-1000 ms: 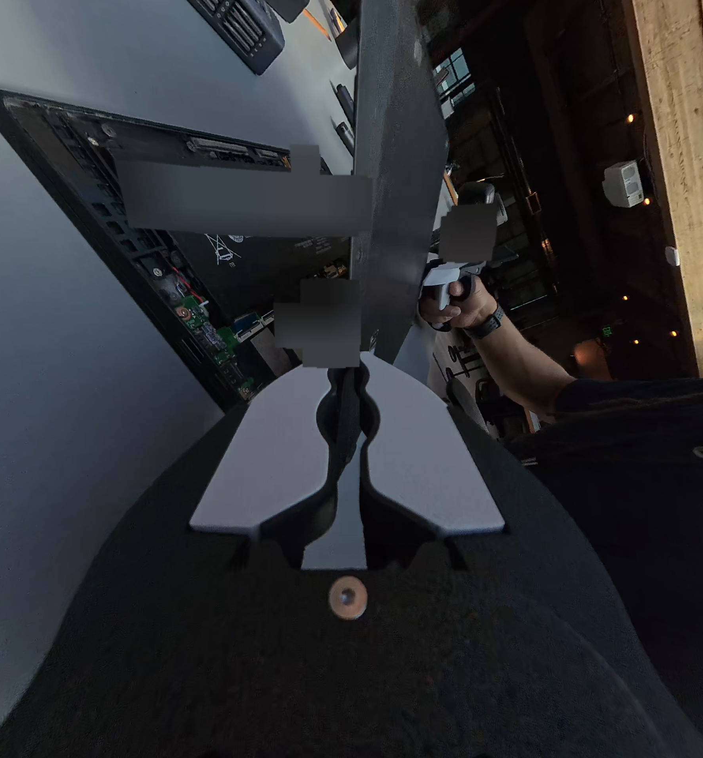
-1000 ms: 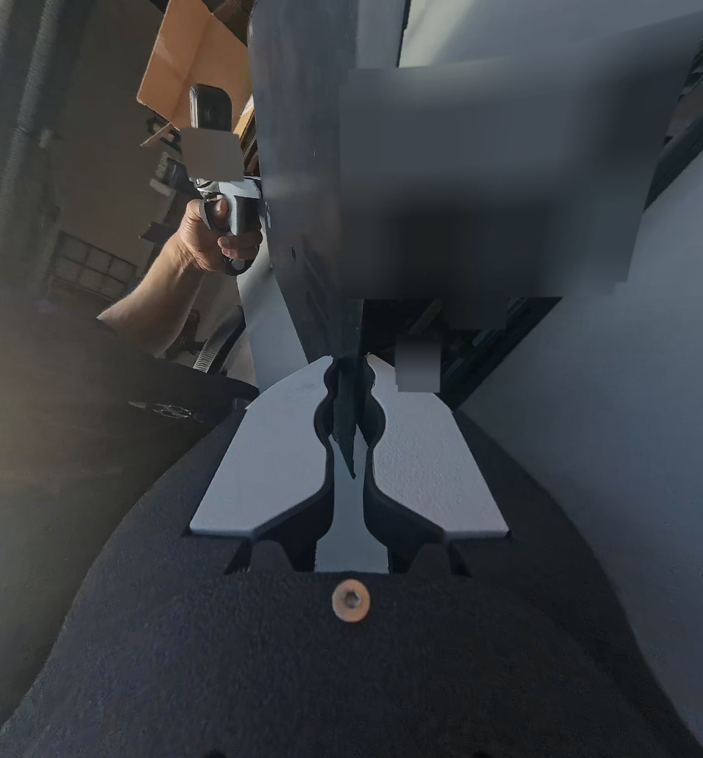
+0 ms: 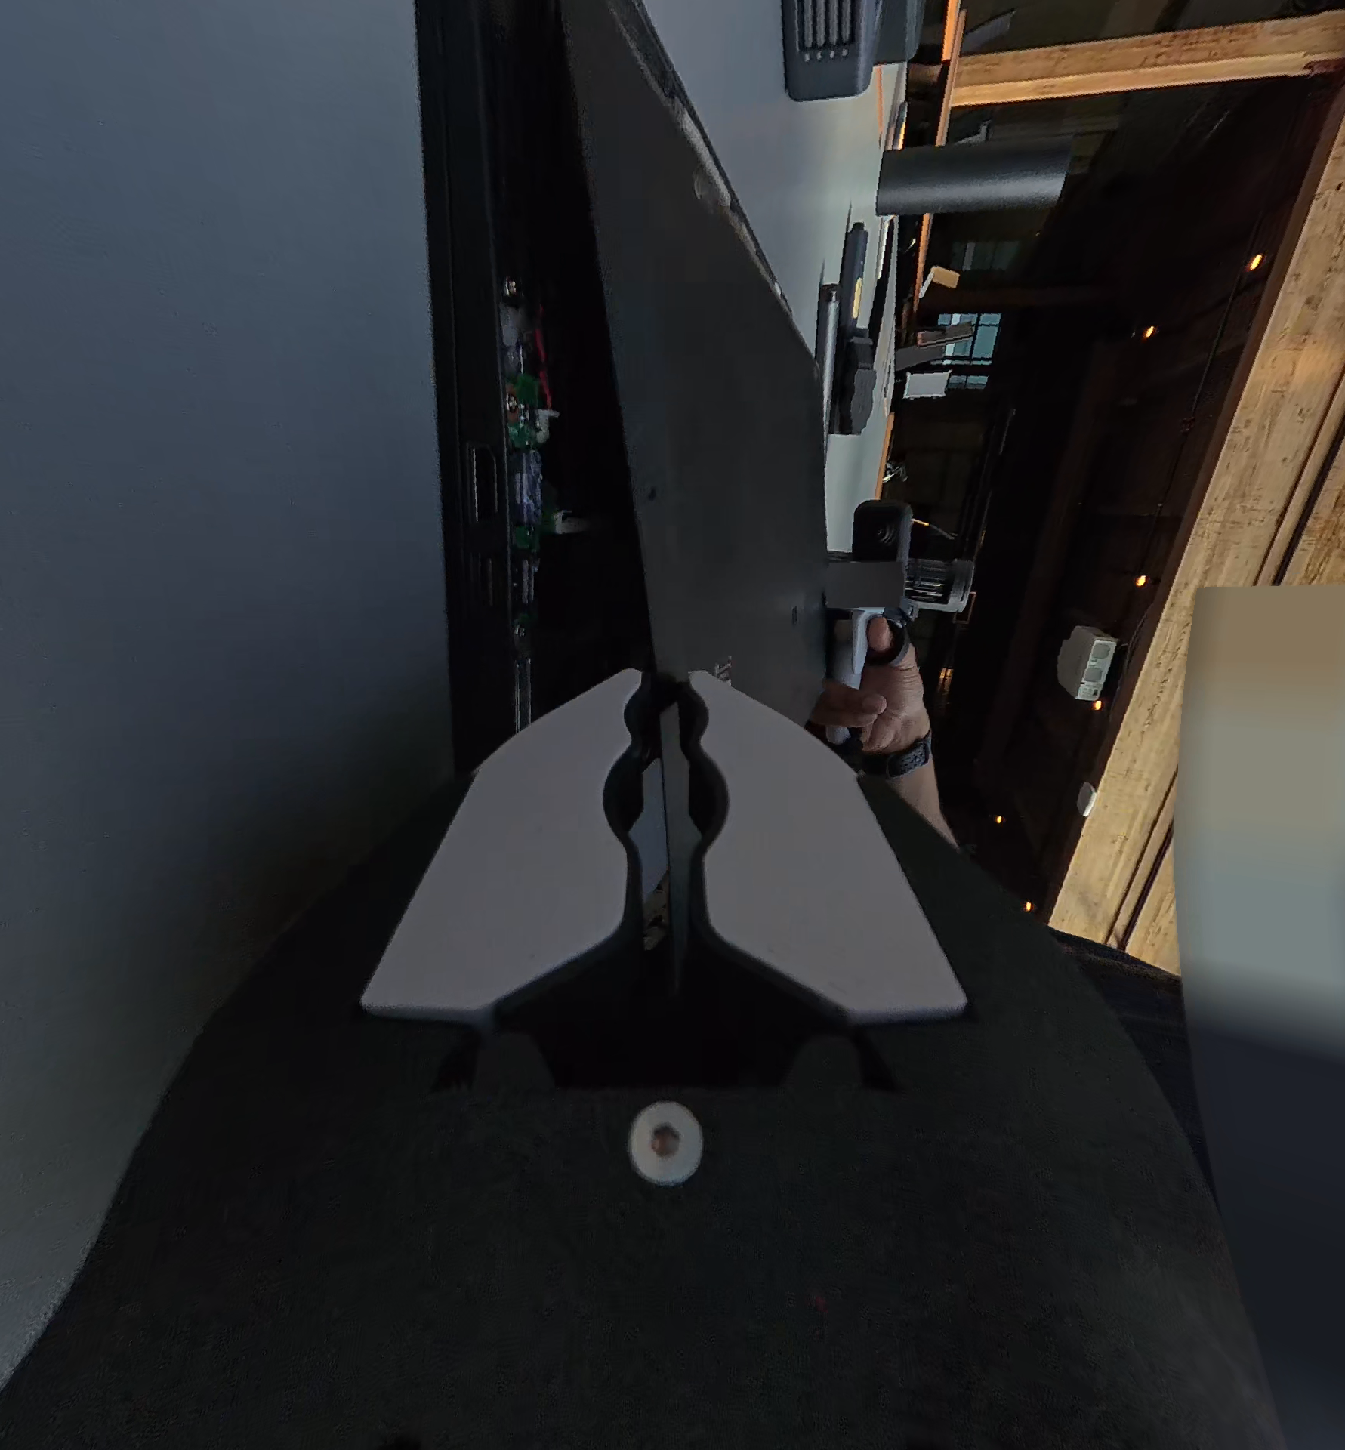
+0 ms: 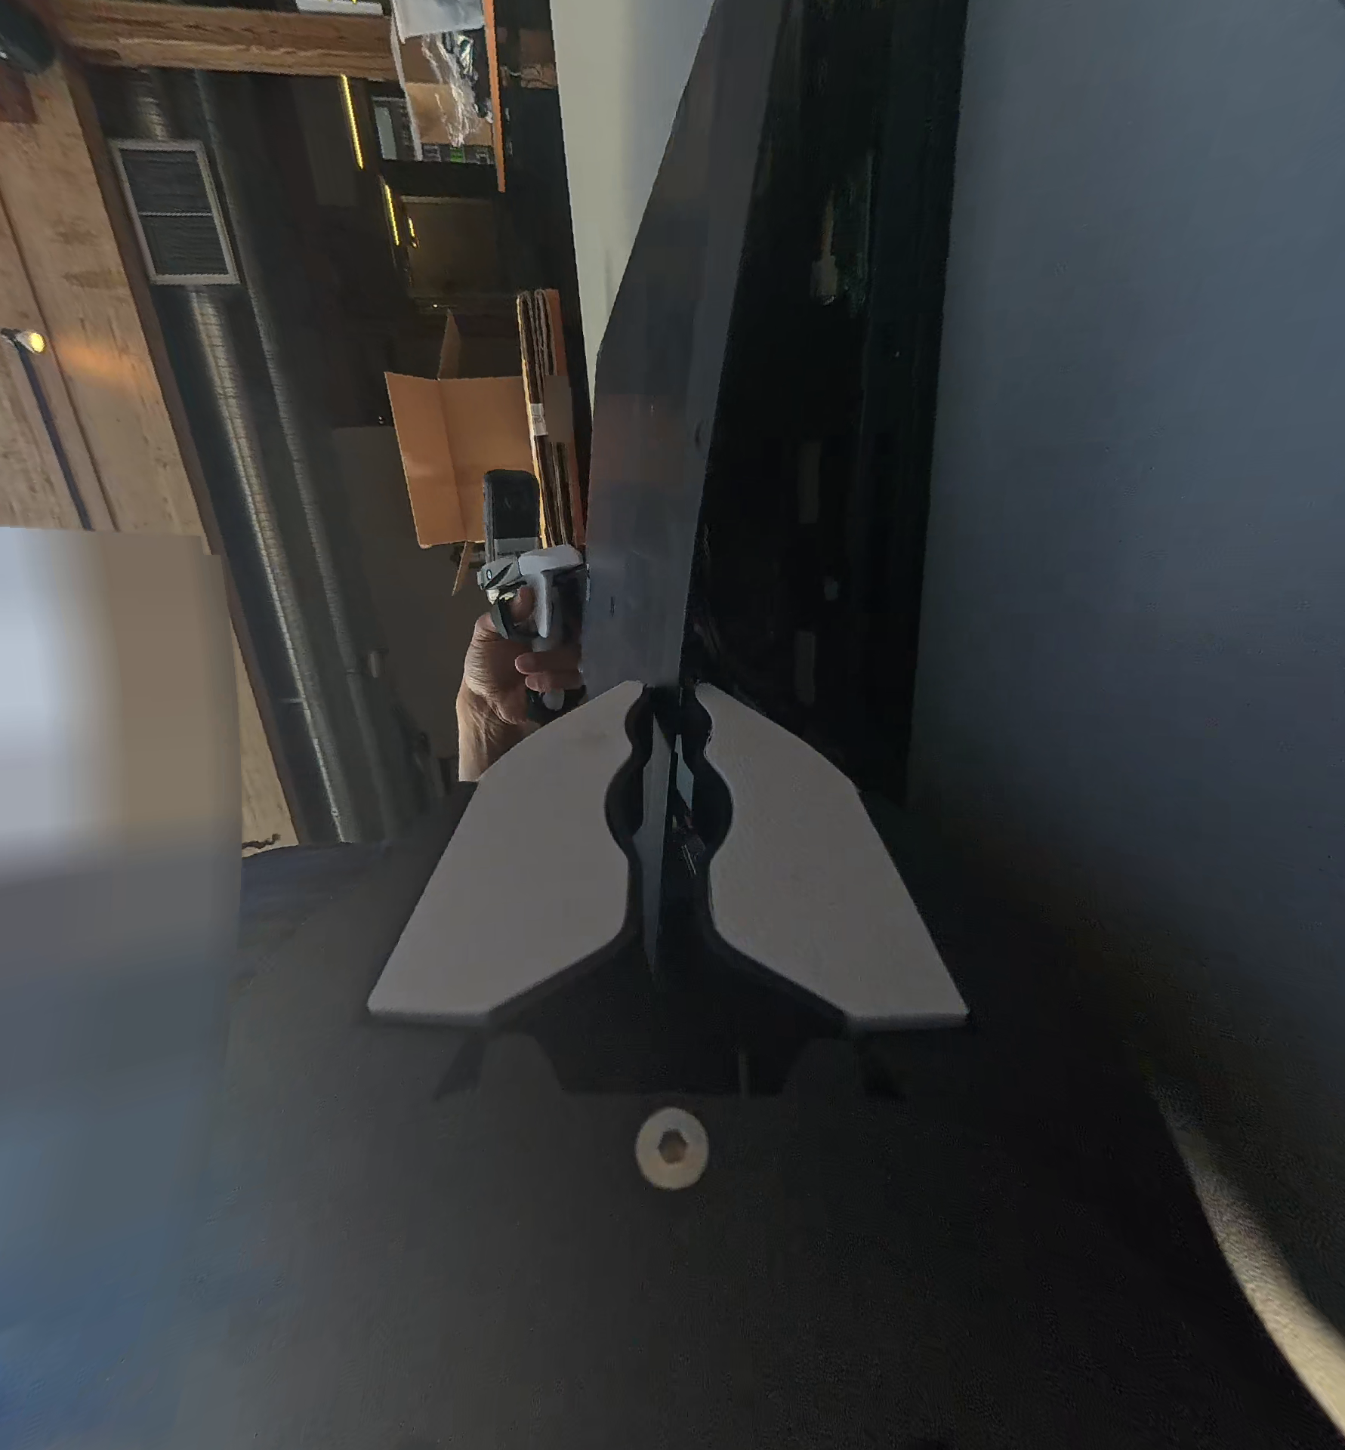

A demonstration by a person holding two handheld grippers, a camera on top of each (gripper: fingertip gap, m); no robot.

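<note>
panel (image 3: 700,439) top cut off

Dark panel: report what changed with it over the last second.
The dark panel has swung nearer the opened laptop chassis, so less of the circuit boards shows. Unchanged: the left gripper and right gripper stay clamped on opposite panel edges; the chassis lies where it was on the white table.

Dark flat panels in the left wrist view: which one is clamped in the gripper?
The thin dark cover panel, pinched edge-on by the left gripper; the open chassis with exposed green boards lies flat on the white table.
</note>
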